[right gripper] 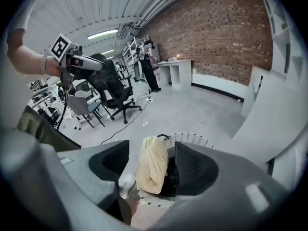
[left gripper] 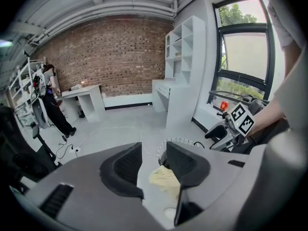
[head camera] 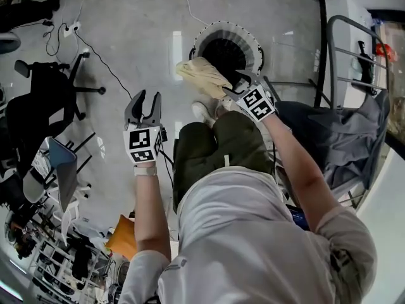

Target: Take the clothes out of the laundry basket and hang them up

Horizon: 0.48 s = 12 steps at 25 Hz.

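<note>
Two big things flank us in the head view. A metal rack (head camera: 345,49) stands at three o'clock with a grey cloth (head camera: 335,138) slung over its lower bars, and a black office chair (head camera: 47,90) stands at nine o'clock. Our own olive trouser legs (head camera: 218,147) and a white shoe (head camera: 202,111) take up the ground between us and the basket. A thin cable (head camera: 104,65) trails over the floor at ten o'clock, well apart from it.

The laundry basket (head camera: 251,35) stands on the floor at twelve o'clock. It is round, with a white wall and a dark inside. A cream cloth (head camera: 201,73) is draped over its rim at about eight o'clock, bunched into one long soft fold that spills outward.

The right gripper (head camera: 243,80) is at the basket's six o'clock edge, right by the near end of the cloth. Its jaws stand wide apart, and in the right gripper view the cloth shows between them without the pads pressing on it. We cannot tell whether a jaw touches it.

The left gripper (head camera: 147,100) hangs at ten o'clock of us, well apart from the basket. Its jaws are apart with nothing between them.

The floor (head camera: 139,37) is smooth grey concrete. In the left gripper view a brick wall (left gripper: 110,52) closes the room at twelve o'clock. White shelving (left gripper: 185,66) and a tall window (left gripper: 245,47) stand at two o'clock. At nine o'clock there is a white table (left gripper: 84,97) with a person (left gripper: 50,105) standing beside it.
</note>
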### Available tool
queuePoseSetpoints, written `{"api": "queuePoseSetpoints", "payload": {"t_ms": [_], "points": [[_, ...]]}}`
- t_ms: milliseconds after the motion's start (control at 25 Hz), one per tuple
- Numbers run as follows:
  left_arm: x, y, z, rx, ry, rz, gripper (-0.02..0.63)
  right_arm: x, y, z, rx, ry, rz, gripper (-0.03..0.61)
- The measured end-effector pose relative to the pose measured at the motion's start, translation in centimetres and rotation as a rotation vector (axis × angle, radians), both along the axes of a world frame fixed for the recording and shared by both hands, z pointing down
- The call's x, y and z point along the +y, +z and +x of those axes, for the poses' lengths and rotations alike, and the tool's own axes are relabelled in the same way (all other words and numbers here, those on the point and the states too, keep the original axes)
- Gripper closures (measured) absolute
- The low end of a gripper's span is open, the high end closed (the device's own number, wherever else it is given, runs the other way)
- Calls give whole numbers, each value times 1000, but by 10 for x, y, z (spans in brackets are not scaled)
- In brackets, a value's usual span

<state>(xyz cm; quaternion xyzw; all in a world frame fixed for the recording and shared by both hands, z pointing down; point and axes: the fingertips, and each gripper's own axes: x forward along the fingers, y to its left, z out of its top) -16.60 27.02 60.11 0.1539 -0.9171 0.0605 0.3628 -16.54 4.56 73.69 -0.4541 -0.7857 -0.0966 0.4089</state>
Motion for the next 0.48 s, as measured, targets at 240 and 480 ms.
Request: {"api": "queuePoseSetpoints", "payload": {"t_ms": [240,480], "points": [[12,34,1,67,-33,-3,459,10,65,-4,95,-5,39,282],[28,63,-3,140,1,20,459,14,124,5,184,9,134,285]]}}
